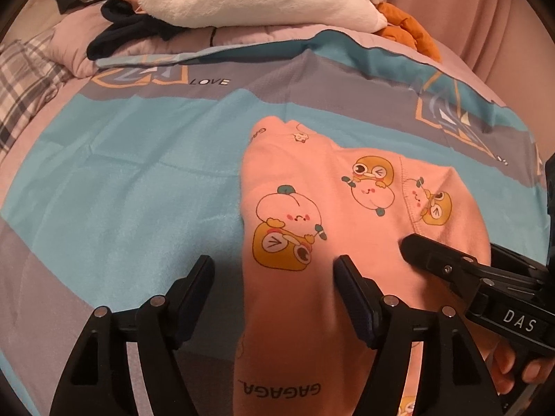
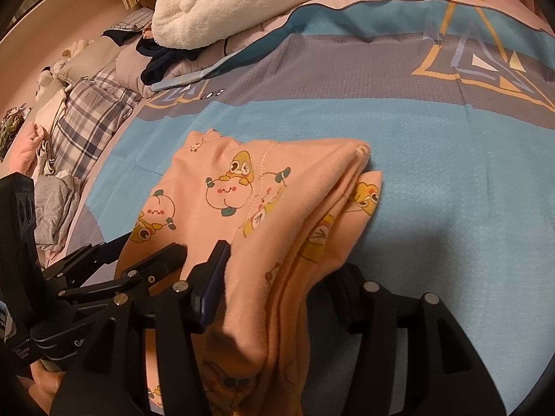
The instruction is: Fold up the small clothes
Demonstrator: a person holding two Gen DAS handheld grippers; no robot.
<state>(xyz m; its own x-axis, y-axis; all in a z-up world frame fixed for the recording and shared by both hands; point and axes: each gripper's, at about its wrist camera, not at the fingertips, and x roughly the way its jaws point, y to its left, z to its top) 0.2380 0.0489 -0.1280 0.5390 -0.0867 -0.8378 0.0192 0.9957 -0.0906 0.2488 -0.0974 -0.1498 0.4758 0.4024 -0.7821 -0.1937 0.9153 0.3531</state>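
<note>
Pink folded garment (image 1: 333, 208) lies lengthwise, running away from both tools.

The right gripper (image 2: 277, 277) stands with its fingers (image 2: 213, 277) spread wide around a bunched fold of the pink printed garment (image 2: 242, 201), which spreads ahead over the blue bedspread (image 2: 451, 190). The left gripper (image 2: 145, 253) rests on the cloth just left of them.

Black tongs (image 1: 274, 287), silver screws, "DAS" label.
</note>
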